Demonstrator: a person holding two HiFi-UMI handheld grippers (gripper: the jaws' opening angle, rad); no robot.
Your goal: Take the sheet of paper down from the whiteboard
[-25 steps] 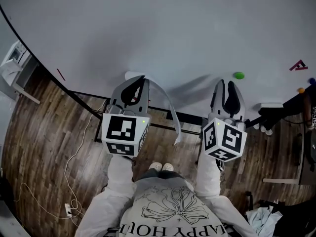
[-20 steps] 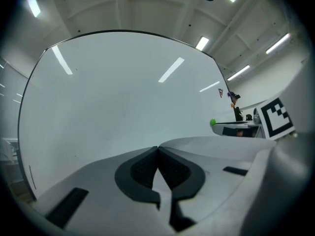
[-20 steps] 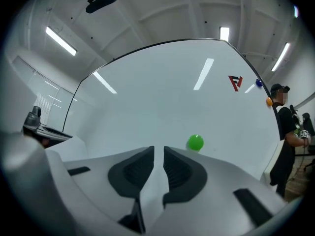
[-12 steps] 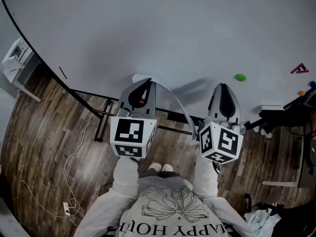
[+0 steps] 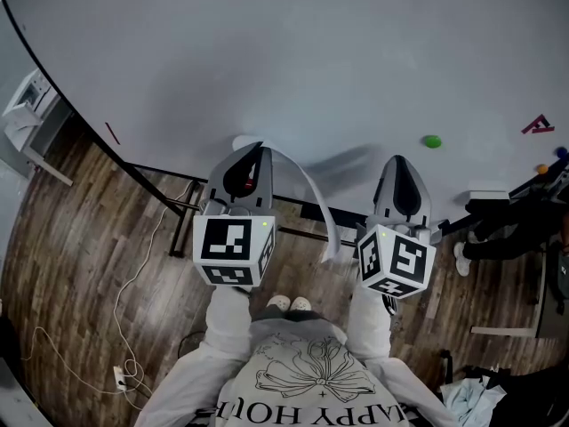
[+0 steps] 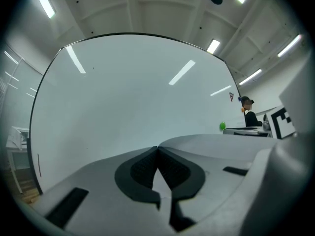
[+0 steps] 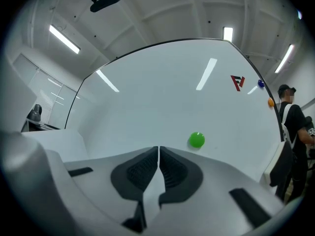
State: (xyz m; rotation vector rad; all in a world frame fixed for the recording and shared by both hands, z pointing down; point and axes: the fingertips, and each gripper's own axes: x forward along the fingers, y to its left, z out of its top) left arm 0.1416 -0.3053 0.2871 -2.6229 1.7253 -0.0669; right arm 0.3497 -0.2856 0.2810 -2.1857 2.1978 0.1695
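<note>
While the jaws of the right gripper (image 5: 398, 162) had just been closing until nearly touching, with nothing between them, the left gripper (image 5: 252, 148) pinched the thin white sheet of paper (image 5: 332, 241), which curled clear of the large whiteboard (image 5: 311, 52), seemingly taken down.

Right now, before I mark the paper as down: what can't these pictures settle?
- Sheet of paper: edge-on in the head view, grazing in the left gripper view; any print is unreadable.
- Whether a magnet pins it to the whiteboard: the left gripper, shut on it, covers that corner in the head view.
- Red spot inside that gripper, head view: too small to name.
</note>
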